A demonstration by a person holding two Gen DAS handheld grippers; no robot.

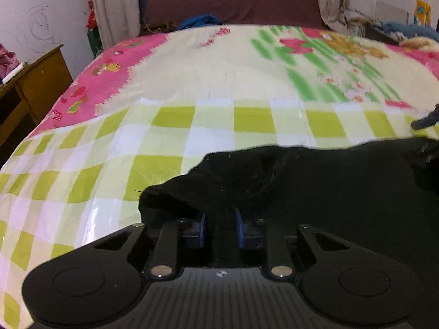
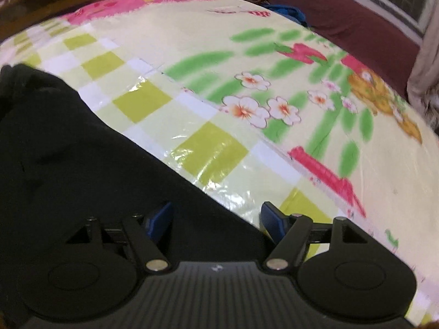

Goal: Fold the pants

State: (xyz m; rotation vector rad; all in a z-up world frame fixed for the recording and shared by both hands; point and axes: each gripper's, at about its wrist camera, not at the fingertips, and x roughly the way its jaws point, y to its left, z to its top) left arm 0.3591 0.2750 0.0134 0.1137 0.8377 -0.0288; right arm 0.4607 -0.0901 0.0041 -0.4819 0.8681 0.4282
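Black pants [image 1: 315, 192] lying on checkered bedsheet [image 1: 192, 126]; left gripper [image 1: 221, 229] tilting down, clenching pants edge; right gripper [image 2: 216, 220] tilting down, jaws spread, gripping nothing.

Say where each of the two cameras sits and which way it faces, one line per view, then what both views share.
Left wrist: sits behind the left gripper, looking down along it over the bed toward the maroon headboard; its blue pads pinch the black pants.
Right wrist: sits behind the right gripper, tilted, facing across the bed; jaws apart, with the pants' edge between them.
Shared: the black pants and the checked, flowered bedsheet.
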